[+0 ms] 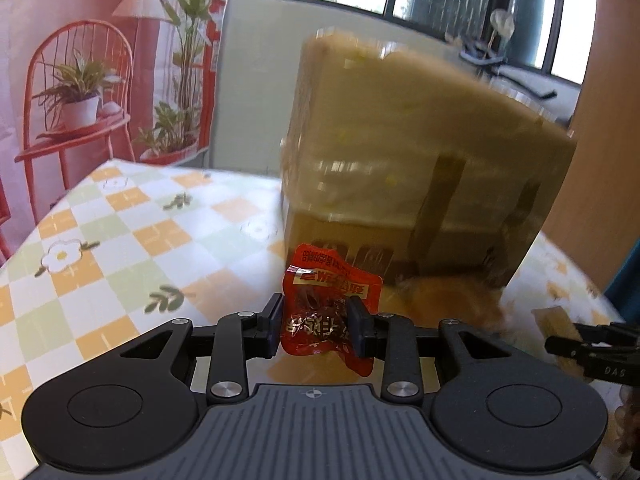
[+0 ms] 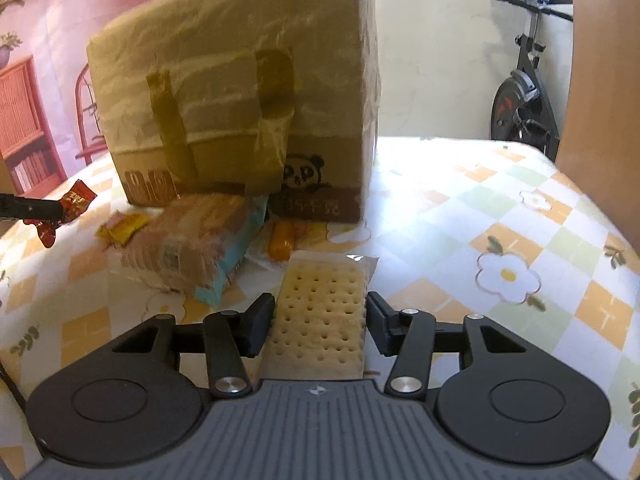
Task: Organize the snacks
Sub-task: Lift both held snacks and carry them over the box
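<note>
My left gripper is shut on a small red snack packet, held just above the checked tablecloth in front of a taped cardboard box. The right wrist view shows that same red packet at the far left, lifted off the table. My right gripper has its pads against both long sides of a clear pack of pale dotted crackers that lies on the table. Behind the crackers is a pile of snacks: a biscuit pack in a blue wrapper, a yellow sweet and an orange packet.
The tall cardboard box stands at the middle of the table, right behind the snack pile. An exercise bike is beyond the table's far right edge. A wooden panel rises at the right. A pink printed backdrop hangs on the left.
</note>
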{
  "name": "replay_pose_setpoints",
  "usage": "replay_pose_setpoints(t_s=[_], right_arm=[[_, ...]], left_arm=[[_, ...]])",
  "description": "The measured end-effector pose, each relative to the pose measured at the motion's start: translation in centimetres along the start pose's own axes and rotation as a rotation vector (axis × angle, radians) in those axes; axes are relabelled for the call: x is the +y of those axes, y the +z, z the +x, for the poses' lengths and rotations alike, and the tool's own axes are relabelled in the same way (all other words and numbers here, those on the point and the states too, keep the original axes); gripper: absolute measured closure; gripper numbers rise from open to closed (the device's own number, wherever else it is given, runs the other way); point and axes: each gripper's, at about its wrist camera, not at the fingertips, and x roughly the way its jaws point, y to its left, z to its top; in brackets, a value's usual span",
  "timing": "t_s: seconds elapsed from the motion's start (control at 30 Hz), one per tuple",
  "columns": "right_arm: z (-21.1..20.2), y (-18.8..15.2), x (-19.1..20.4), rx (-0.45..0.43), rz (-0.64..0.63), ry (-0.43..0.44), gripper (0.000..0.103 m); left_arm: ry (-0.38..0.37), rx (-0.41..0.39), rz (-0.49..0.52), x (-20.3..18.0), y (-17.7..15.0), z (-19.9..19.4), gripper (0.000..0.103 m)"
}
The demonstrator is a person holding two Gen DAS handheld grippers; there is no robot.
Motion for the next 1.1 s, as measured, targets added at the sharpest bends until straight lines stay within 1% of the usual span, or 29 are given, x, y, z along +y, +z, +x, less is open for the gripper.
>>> replay_pose_setpoints(t_s=[0.1,0.23,0.33,0.4,0.5,0.63,0.77,0.87,1.0,1.1], right_arm=[[-1.2,0.9,-0.1,-0.040,-0.005,0.004,0.051],[-2.9,3.3,-0.3,-0.117,0.014,0.016,0.051],[-4.4,5.8,-0.1,-0.196,0.007,0.029,0.051],[-5.3,7.8,0.3,-0.250,-0.020,0.041,0.051],[-6.6,10.7,0.8,-0.332,-0.053,0.069,0.051],[-7.2,14.7,1.2,-0.412,-0.062,0.109,0.051],[-5.8,18.7,1.2,-0.446,-0.056,0.143,0.051],[-3.4,20.9,1.3,-0.431,-0.096,0.138,0.051],[0.0,22.5,1.1,-0.392,-0.096,0.130,0.051],[1.7,22.8,0.5,-0.377,-0.079,0.116,0.051]], left_arm=[[-0.023,-0.049,0.005,-0.3,1.4,-1.1,0.068],[-0.055,-0.134,0.029,-1.0,4.1,-2.4,0.068],[-0.078,-0.198,0.042,-1.8,6.4,-3.1,0.068],[-0.100,-0.233,0.045,-2.4,8.0,-3.3,0.068],[-0.120,-0.275,0.066,-3.8,10.0,-3.3,0.068],[-0.149,-0.312,0.093,-5.7,12.7,-1.9,0.067],[-0.173,-0.310,0.097,-7.4,15.1,0.8,0.067],[-0.179,-0.279,0.075,-8.1,16.3,3.8,0.067],[-0.175,-0.239,0.071,-8.3,16.9,6.3,0.067],[-0.182,-0.209,0.078,-8.4,16.9,7.4,0.067]])
